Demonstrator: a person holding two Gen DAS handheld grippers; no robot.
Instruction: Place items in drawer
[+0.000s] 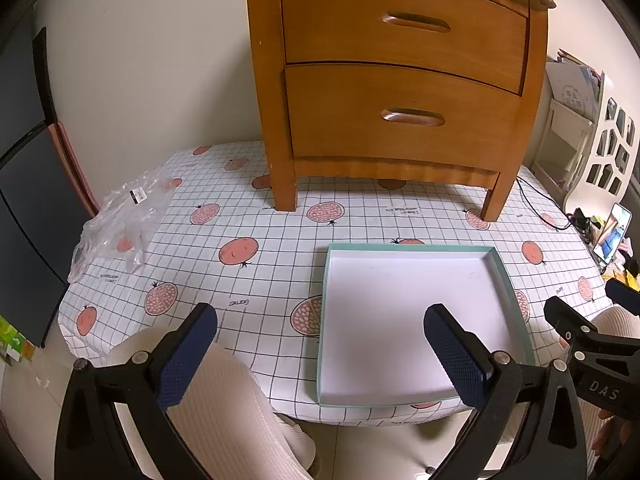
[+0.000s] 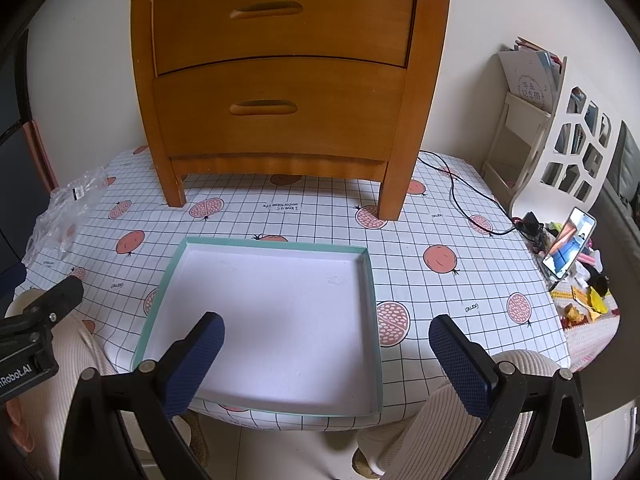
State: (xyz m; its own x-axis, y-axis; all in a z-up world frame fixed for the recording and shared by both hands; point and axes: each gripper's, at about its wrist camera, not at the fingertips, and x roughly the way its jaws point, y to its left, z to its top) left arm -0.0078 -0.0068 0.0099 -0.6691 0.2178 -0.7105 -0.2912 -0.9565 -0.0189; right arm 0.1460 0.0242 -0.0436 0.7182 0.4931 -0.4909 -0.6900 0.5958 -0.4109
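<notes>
Wooden nightstand [image 1: 400, 80] stands at the far side of the table [image 1: 256, 224], on a grid-patterned cloth printed with pomegranates. It carries two drawers, upper drawer [image 1: 404, 20] and lower drawer [image 1: 400, 120]; both are closed, each with a recessed horizontal slot handle. The long axis of each handle runs left to right, square to the approach line of the tongs.

A shallow teal-edged tray [image 1: 400, 320] lies flat at the near table edge, directly in front of the nightstand. Its white interior holds nothing. A crumpled clear plastic bag [image 1: 120, 216] rests at the far left of the table; whether it holds anything cannot be determined.

Left gripper [image 1: 320, 356] hangs at the near table edge with its fingers spread wide, holding nothing. Right gripper [image 2: 326, 364] hangs beside it, likewise spread wide and holding nothing. Both point forward toward the nightstand, low and roughly level, above the person's lap.

The drawers lie straight ahead of and above both tools, well apart from them, with the tray between. The nightstand sits right of centre in the left wrist view and left of centre in the right wrist view, so neither side is clearly nearer. Judged step: opening a drawer is not yet done. The next move likely calls for one fingertip hooked into a handle slot.
</notes>
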